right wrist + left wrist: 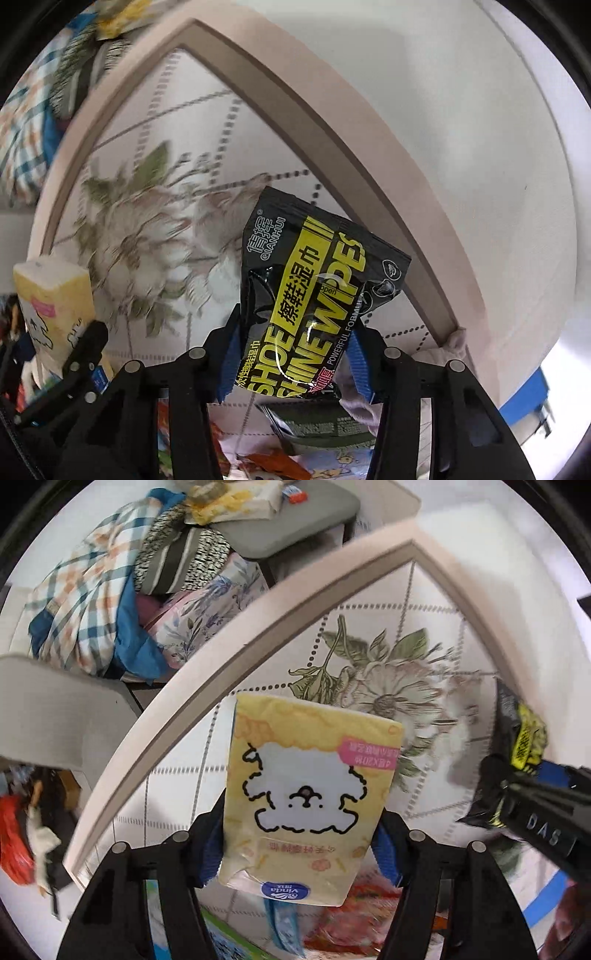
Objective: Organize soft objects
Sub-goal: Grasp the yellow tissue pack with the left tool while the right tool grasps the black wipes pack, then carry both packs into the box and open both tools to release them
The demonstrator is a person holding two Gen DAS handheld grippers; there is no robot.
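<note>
I have both claws loaded above the floral-printed white desk with a pink border [236, 620]. My left claw [301, 843] is clamped on the yellow plastic-wrapped tissue pack with a cartoon dog [306, 797]; my right claw [295, 354] grips the black and yellow foil shoe wipes pouch [314, 306]. I judge this the carry step, neither pack set down. Next calls for choosing a free patch of desk, lowering each pack flat, then releasing.
</note>
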